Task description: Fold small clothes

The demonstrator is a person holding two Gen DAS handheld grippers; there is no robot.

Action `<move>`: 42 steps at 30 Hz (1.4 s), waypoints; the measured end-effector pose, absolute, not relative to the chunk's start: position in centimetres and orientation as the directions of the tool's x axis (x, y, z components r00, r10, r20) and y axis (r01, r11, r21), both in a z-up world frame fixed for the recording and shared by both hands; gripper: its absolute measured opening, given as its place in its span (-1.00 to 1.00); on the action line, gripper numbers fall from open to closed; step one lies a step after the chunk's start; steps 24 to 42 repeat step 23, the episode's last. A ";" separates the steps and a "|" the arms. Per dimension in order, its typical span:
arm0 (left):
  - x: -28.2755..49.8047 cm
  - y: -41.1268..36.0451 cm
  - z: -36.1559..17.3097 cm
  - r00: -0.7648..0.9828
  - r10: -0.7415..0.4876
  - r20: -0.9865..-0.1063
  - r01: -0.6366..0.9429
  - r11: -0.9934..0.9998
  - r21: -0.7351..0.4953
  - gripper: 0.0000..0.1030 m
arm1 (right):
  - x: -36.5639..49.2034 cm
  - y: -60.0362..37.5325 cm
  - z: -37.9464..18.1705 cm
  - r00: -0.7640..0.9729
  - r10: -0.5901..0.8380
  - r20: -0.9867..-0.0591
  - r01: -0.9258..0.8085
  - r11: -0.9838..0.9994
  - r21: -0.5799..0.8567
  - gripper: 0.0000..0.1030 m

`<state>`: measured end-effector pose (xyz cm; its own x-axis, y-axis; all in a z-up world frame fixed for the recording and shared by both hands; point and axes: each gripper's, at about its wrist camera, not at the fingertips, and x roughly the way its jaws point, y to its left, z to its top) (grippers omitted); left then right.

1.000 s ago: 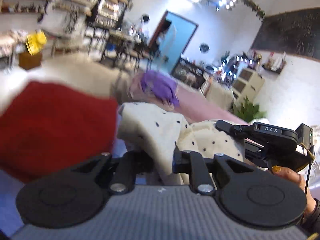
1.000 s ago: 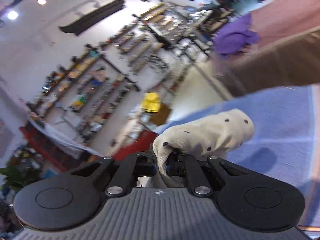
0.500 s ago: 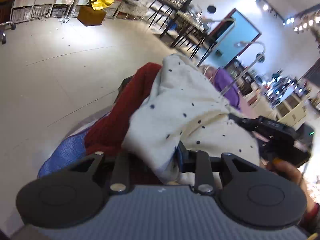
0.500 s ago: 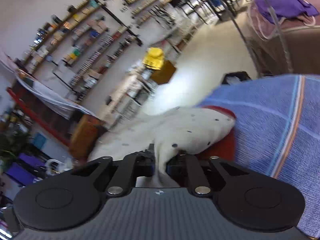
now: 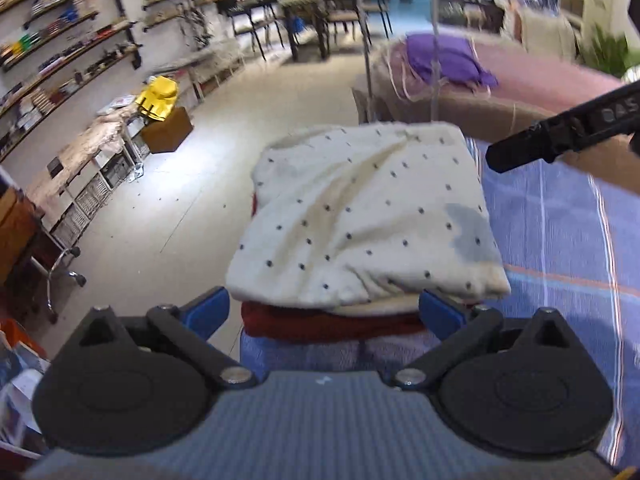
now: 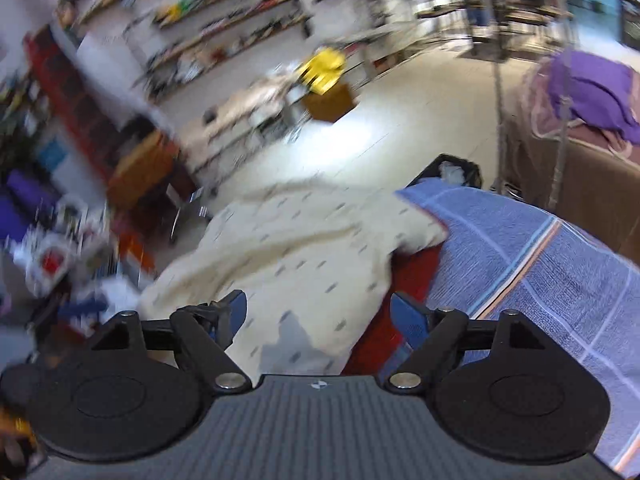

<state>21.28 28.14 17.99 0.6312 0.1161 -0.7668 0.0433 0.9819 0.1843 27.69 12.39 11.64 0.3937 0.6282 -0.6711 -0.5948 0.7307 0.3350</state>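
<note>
Counter [image 5: 560, 240] under a blue cloth with white and orange stripes; its edge drops to a pale tiled floor [image 5: 224, 152]. Shop-like room beyond: wall shelves [image 5: 60, 40] crowded with small goods, dark-legged tables and chairs at the back, a low table with wire baskets along the left wall. A yellow item [image 5: 158, 96] sits on a brown box [image 5: 168, 130] on the floor. Purple cloth [image 5: 444, 60] lies heaped on a pink-covered surface behind the counter. What the baskets hold is too small to tell.

Cream dotted garment [image 5: 360, 220] lies folded into a rough square near the counter's corner, resting on a folded red garment [image 5: 328, 322] whose edge shows beneath.

Left tool [image 5: 324, 314]: fingers spread wide, blue pads either side of the stack's near edge, gripping nothing. Right tool [image 6: 318, 314]: fingers likewise apart, hovering over the cream garment's edge; the view is motion-blurred. The right tool's black finger also shows at the upper right of the left wrist view, just beside the cream garment's far corner.
</note>
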 end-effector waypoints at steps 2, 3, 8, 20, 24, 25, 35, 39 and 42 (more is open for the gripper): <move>22.1 27.1 18.0 0.615 0.159 -0.772 0.048 0.970 0.238 1.00 | 26.5 13.5 12.2 0.381 0.611 -0.694 -0.642 0.715 0.278 1.00; 22.5 26.6 18.0 0.609 0.170 -0.774 0.054 0.966 0.254 1.00 | 26.4 14.3 12.4 0.374 0.598 -0.708 -0.669 0.703 0.241 1.00; 23.4 26.8 17.8 0.585 0.141 -0.799 0.071 0.972 0.224 1.00 | 26.7 16.8 12.1 0.412 0.524 -0.746 -0.730 0.680 0.075 1.00; 24.0 27.7 16.2 0.608 0.230 -0.760 0.087 0.932 0.352 1.00 | 26.8 18.7 11.2 0.436 0.463 -0.772 -0.725 0.689 0.003 1.00; 24.2 27.7 15.9 0.612 0.247 -0.751 0.078 0.926 0.369 1.00 | 26.6 19.1 11.0 0.459 0.441 -0.772 -0.723 0.690 -0.035 1.00; 24.2 27.7 15.9 0.612 0.247 -0.751 0.078 0.926 0.369 1.00 | 26.6 19.1 11.0 0.459 0.441 -0.772 -0.723 0.690 -0.035 1.00; 24.2 27.7 15.9 0.612 0.247 -0.751 0.078 0.926 0.369 1.00 | 26.6 19.1 11.0 0.459 0.441 -0.772 -0.723 0.690 -0.035 1.00; 24.2 27.7 15.9 0.612 0.247 -0.751 0.078 0.926 0.369 1.00 | 26.6 19.1 11.0 0.459 0.441 -0.772 -0.723 0.690 -0.035 1.00; 24.2 27.7 15.9 0.612 0.247 -0.751 0.078 0.926 0.369 1.00 | 26.6 19.1 11.0 0.459 0.441 -0.772 -0.723 0.690 -0.035 1.00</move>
